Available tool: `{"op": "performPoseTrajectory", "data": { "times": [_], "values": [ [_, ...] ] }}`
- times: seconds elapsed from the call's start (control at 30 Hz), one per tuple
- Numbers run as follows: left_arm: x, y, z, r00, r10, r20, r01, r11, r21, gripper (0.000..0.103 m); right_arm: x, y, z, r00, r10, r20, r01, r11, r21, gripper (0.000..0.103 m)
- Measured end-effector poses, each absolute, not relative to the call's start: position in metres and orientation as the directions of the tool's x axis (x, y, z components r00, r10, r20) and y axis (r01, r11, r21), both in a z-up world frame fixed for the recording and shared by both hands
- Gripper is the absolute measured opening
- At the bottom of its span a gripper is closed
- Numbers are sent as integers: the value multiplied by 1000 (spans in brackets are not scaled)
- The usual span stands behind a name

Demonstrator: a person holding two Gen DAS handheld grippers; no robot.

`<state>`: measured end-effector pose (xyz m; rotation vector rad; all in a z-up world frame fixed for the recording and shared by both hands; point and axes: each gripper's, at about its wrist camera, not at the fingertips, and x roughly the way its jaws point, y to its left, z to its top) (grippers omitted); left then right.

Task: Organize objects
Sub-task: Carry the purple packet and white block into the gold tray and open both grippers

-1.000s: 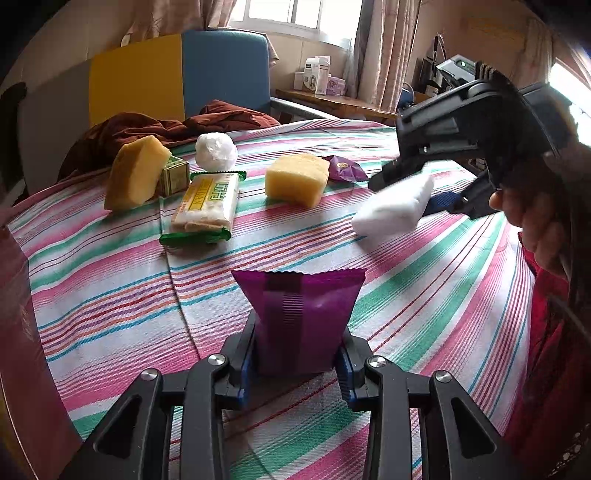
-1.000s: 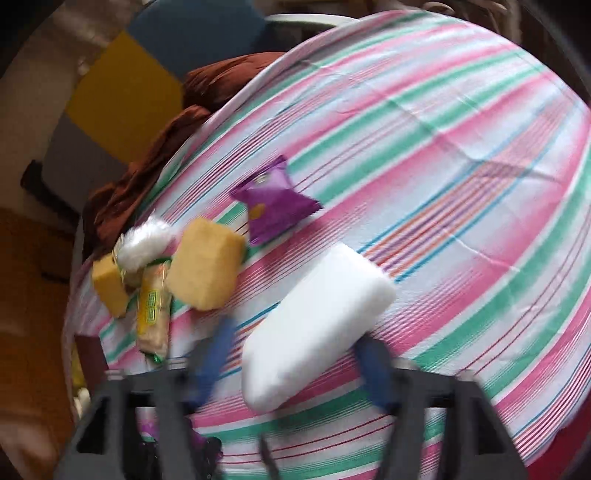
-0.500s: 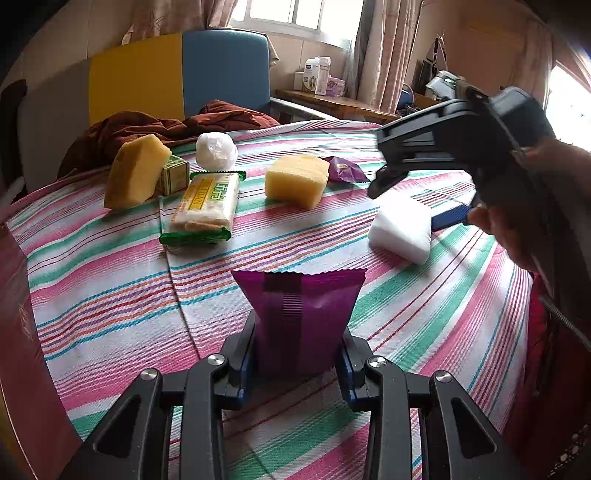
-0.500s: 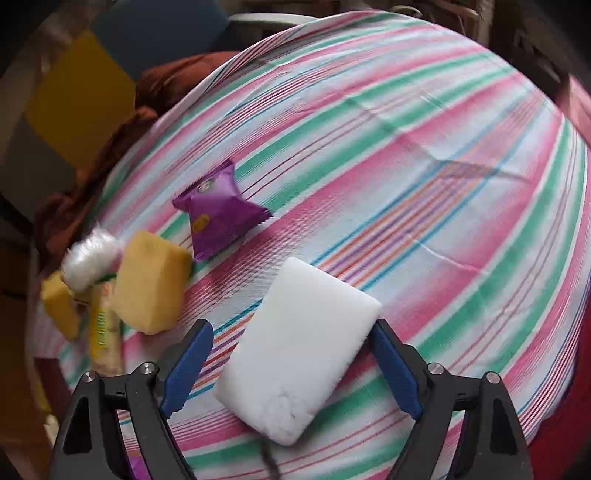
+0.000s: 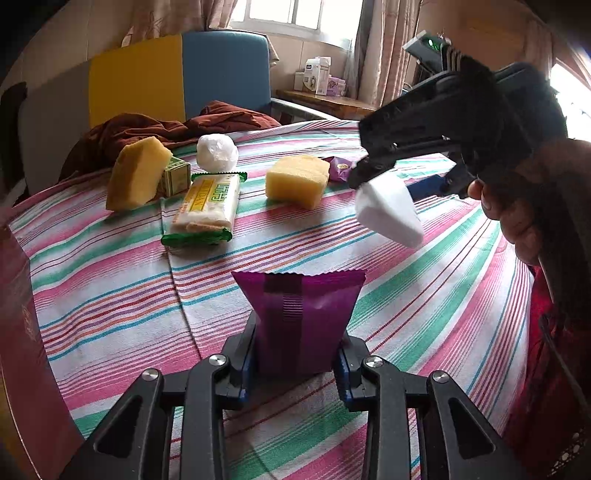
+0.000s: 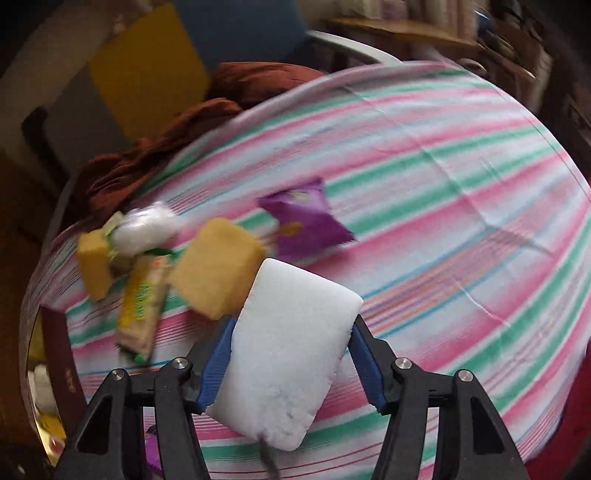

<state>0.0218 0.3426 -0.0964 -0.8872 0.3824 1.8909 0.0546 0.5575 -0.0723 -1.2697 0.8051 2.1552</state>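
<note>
While the left gripper (image 5: 295,363) pinches a purple packet (image 5: 300,317) at the near tabletop (image 5: 110,295) edge, the right gripper (image 6: 290,354) closes on a white block (image 6: 288,350) lifted right of centre; its long axis points far-left toward the yellow sponge (image 6: 218,266).

home | curtained window (image 5: 291,14) | armchair (image 5: 177,74) | striped tablecloth (image 5: 110,295)

Motion-blurred snacks (image 6: 147,280) and striped cloth (image 6: 424,192) in the right wrist view; maroon box (image 5: 22,332) cut off at frame edge.
</note>
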Motion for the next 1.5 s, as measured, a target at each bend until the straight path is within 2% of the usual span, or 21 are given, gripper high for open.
{"op": "performPoseTrajectory", "data": {
  "times": [0.27, 0.57, 0.8, 1.13, 1.5],
  "values": [
    [34, 322, -76, -273, 641, -717, -855, -504, -125, 33, 46, 553, -59, -536, 131, -834, -629, -722, 290, 62],
    [48, 283, -25, -405, 632, -661, -821, -570, -42, 34, 40, 528, -45, -603, 116, -789, -508, -819, 268, 62],
    [25, 228, -3, -508, 575, -641, -723, -690, -46, 34, 37, 519, -43, -602, 135, -787, -492, -839, 232, 62],
    [-2, 164, 0, -570, 512, -642, -618, -783, -76, 34, 28, 496, -44, -559, 160, -813, -461, -876, 145, 62],
    [-26, 97, -4, -602, 462, -651, -511, -849, -131, 34, -1, 383, -11, -621, -14, -783, -203, -963, 178, 63]
  ]
}}
